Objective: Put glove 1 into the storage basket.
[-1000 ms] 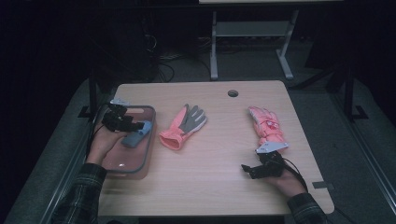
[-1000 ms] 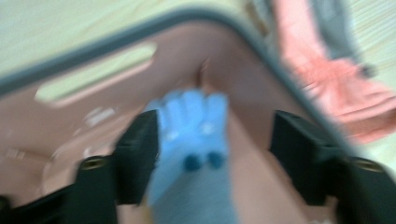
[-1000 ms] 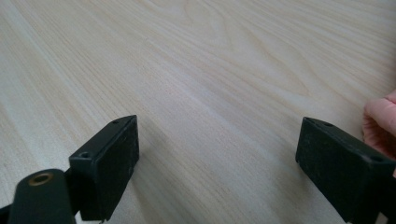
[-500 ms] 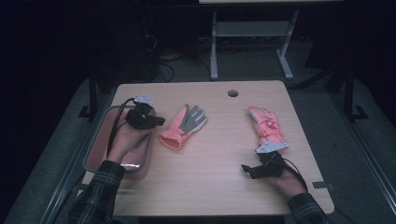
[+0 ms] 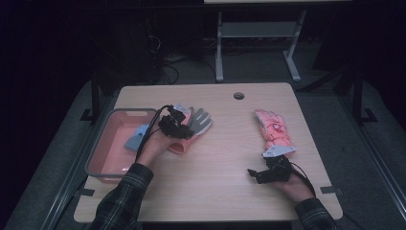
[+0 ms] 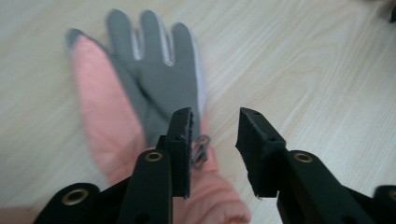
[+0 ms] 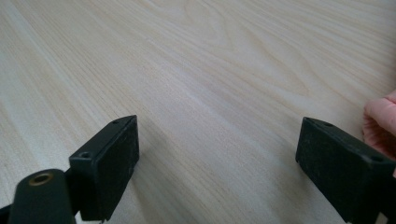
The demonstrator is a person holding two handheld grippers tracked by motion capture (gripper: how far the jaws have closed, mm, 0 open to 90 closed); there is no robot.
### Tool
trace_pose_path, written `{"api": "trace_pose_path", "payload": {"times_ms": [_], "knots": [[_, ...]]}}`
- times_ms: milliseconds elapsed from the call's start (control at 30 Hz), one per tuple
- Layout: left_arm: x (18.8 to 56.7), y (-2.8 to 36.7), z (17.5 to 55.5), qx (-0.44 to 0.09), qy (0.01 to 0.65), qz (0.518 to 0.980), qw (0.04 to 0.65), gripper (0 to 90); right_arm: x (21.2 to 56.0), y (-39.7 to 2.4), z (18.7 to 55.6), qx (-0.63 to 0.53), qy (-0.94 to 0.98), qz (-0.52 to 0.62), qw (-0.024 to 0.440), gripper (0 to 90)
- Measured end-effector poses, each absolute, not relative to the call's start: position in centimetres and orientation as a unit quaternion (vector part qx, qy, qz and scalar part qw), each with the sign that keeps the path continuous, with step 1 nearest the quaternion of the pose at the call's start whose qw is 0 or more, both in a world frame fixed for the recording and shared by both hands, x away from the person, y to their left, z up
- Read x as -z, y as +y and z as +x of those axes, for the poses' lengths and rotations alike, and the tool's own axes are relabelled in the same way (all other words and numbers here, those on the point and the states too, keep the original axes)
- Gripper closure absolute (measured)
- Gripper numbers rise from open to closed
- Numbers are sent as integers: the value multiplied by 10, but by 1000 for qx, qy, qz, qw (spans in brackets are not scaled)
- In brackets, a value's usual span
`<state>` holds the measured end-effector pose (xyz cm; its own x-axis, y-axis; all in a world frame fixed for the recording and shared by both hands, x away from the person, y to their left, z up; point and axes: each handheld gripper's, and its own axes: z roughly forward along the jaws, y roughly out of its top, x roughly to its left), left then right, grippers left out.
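The left gripper hangs over the glove, jaws just opening to a narrow gap, the cuff under them unpinched. The right gripper rests on the desk, jaws wide, empty.

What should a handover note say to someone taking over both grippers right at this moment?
Left gripper: jaws apart and just reopening, hovering over the cuff of the grey-and-pink glove beside the tub; nothing gripped.
Right gripper: open, empty, resting on the table near the front edge.
Things: the pink tub sits at the table's left with a blue item in it. The pink glove lies on the right, just beyond the right gripper.
Done: the blue item is in the tub.
Left, as it looks: pick up the grey-and-pink glove, likely for the tub, then the pink glove.
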<state>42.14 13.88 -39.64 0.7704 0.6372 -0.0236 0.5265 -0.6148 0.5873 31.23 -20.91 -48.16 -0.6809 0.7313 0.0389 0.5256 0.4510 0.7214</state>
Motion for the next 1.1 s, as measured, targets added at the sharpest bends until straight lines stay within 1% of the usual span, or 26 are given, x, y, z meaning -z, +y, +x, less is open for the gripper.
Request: {"api": "trace_pose_path", "payload": {"times_ms": [167, 367, 533, 600, 633, 700, 933, 967, 1033, 1100], "knots": [[409, 134, 426, -99, 330, 901, 264, 637, 482, -209, 312, -367, 840, 373, 139, 129], [417, 136, 427, -102, 340, 899, 255, 655, 482, -209, 312, -368, 840, 374, 139, 128], [420, 134, 427, -115, 345, 901, 238, 721, 482, -209, 312, -367, 841, 373, 139, 129], [421, 134, 428, -111, 346, 902, 234, 750, 482, -209, 312, -367, 840, 374, 139, 129], [421, 134, 428, -105, 346, 902, 235, 796, 482, -209, 312, -367, 841, 373, 139, 128], [420, 134, 427, -98, 346, 902, 236, 837, 482, -209, 312, -367, 840, 373, 139, 129], [413, 131, 421, -89, 333, 904, 252, 853, 482, -209, 312, -367, 840, 373, 139, 129], [411, 129, 419, -79, 329, 904, 260, 897, 482, -209, 312, -367, 840, 373, 139, 128], [408, 122, 414, -84, 320, 907, 262, 895, 482, -209, 312, -367, 840, 374, 139, 128], [407, 116, 410, -76, 312, 909, 266, 896, 482, -209, 312, -367, 841, 373, 139, 129]]}}
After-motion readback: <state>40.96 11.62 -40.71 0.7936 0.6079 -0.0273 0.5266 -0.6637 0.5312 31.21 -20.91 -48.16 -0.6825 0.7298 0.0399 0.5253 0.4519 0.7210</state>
